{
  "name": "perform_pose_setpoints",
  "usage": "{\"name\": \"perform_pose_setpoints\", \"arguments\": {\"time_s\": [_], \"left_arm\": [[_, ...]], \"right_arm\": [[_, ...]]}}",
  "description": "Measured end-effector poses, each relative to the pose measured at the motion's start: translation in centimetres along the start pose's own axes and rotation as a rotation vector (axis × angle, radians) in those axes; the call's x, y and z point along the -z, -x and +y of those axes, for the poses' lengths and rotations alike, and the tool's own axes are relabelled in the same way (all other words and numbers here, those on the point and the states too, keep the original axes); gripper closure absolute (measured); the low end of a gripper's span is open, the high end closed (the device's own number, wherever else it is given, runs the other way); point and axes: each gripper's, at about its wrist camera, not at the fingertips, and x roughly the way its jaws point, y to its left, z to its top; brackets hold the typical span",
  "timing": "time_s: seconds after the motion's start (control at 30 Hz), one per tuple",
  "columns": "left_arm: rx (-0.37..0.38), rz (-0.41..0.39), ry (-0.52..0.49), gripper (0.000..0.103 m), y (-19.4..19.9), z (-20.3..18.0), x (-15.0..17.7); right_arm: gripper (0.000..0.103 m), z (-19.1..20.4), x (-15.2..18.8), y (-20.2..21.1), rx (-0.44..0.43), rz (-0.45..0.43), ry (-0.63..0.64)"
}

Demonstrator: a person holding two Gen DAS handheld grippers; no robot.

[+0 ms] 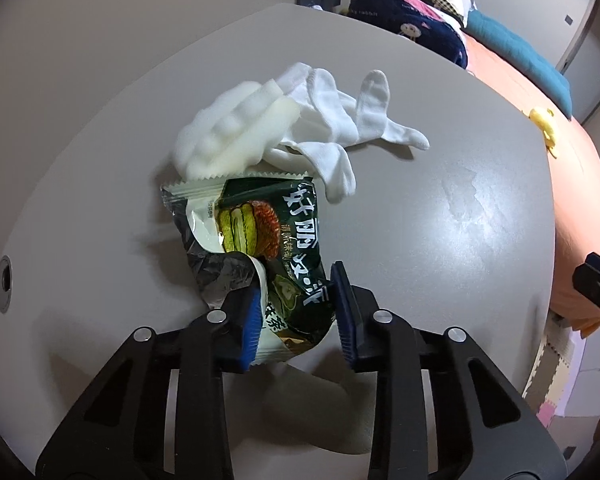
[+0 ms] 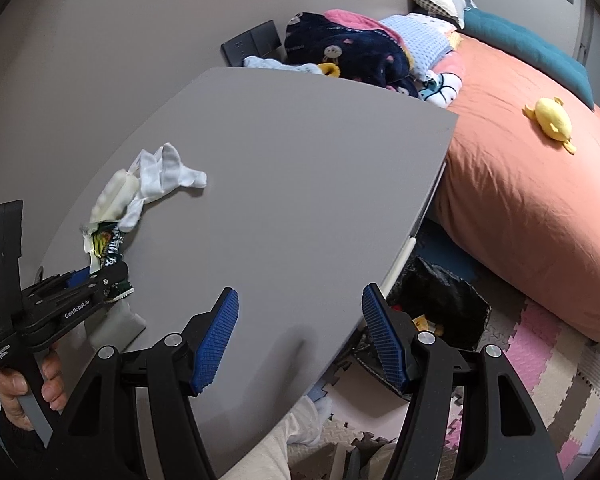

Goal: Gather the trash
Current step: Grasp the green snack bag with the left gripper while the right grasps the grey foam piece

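A dark green snack wrapper [image 1: 276, 232] lies crumpled on the grey table [image 1: 440, 220]. My left gripper [image 1: 296, 312] is shut on its near end, with both blue pads pressing the foil. In the right wrist view the same wrapper [image 2: 110, 246] sticks out of the left gripper [image 2: 100, 280], which a hand [image 2: 16, 392] holds. My right gripper [image 2: 300, 332] stands open over the table's near right edge with nothing between its fingers. A bin lined with a black bag [image 2: 440, 304] stands on the floor beside the table.
White socks [image 1: 332, 120] and a white foam piece [image 1: 228, 132] lie just beyond the wrapper, touching it. An orange bed [image 2: 520, 200] with a yellow plush toy [image 2: 552, 122] and piled clothes [image 2: 348, 48] borders the table. Foam mats [image 2: 540, 352] cover the floor.
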Motion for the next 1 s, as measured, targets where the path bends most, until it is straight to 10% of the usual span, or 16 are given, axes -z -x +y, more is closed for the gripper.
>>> {"name": "perform_pose_setpoints", "arguments": {"time_s": [1.0], "left_arm": [[-0.073, -0.116, 0.148, 0.077, 7.6, 11.4, 4.8]], "right_arm": [[0.038, 11.9, 3.3, -1.6, -0.109, 0.058, 0.132]]}}
